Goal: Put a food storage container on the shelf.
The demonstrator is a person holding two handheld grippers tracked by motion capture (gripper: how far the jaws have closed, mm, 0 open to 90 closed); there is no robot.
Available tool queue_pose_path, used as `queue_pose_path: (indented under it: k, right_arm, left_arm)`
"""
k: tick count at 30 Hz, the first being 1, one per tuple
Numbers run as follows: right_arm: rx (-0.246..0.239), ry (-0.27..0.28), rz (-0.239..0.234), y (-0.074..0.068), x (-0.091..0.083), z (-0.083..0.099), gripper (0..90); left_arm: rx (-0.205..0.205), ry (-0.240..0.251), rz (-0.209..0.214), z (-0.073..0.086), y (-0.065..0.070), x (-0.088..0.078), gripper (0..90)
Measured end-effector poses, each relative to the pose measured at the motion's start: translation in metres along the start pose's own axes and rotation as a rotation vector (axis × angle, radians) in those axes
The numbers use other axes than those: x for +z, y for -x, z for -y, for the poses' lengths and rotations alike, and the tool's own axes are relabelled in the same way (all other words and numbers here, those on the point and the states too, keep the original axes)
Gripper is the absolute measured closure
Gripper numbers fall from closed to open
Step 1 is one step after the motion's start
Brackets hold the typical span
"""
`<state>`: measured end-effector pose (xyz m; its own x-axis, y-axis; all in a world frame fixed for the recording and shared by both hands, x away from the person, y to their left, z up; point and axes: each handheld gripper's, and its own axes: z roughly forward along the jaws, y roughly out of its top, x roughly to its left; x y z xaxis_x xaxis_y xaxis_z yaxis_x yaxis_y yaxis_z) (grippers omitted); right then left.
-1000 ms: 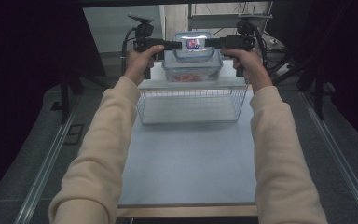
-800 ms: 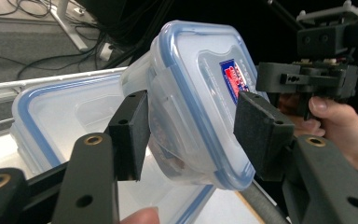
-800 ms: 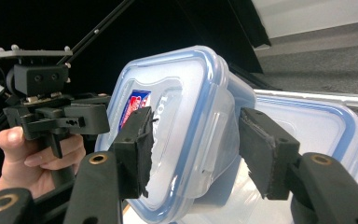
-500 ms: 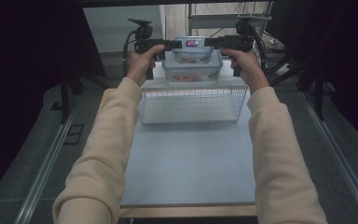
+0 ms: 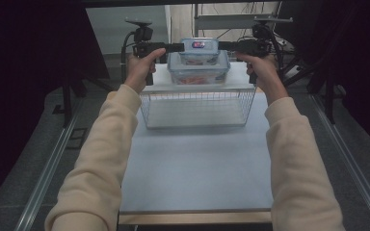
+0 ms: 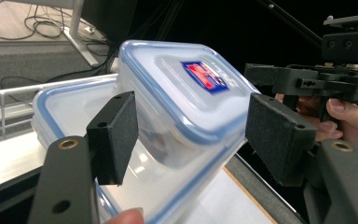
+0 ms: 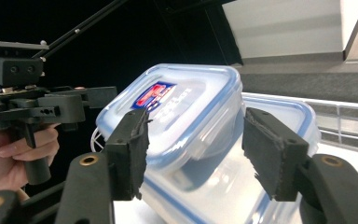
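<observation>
Small box stacked on the bigger box, both tongs easing off it

The small clear plastic box with a blue-rimmed lid and a red-and-blue label [image 5: 199, 49] sits on top of the larger clear blue-rimmed box [image 5: 198, 71] at the far end of the pale surface [image 5: 197, 159], behind the wire basket [image 5: 198, 108]. The left tongs [image 6: 191, 135] have just been opening and their pads stand clear of its sides; the right tongs [image 7: 205, 149] are part open and also seem clear. A pad catching the lid rim while pulling away could, I judge, drag the small box askew or off. Its contents are hard to make out, and the seating of its base is hidden.
</observation>
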<state>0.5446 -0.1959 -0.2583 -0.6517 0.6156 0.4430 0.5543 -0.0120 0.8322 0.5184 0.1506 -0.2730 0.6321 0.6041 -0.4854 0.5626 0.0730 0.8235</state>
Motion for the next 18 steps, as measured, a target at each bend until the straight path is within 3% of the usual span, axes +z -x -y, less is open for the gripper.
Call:
queue_pose_path:
  k: [4, 10, 14, 18]
  right_arm:
    - [-0.069, -0.017, 0.036, -0.01, -0.008, 0.01, 56.2]
    - [-0.158, -0.104, 0.078, -0.027, -0.006, 0.032, 85.0]
    - [-0.197, -0.122, 0.054, -0.036, 0.004, 0.038, 89.0]
    - [-0.212, -0.134, 0.068, -0.038, 0.019, 0.039, 89.3]
  left_arm:
    - [0.008, -0.004, -0.014, 0.007, 0.002, -0.007, 33.5]
    - [0.031, -0.015, -0.02, 0.021, 0.005, -0.016, 34.2]
    - [0.031, -0.026, -0.011, 0.027, 0.007, -0.019, 34.1]
    - [0.037, -0.039, -0.008, 0.029, 0.008, -0.021, 34.0]
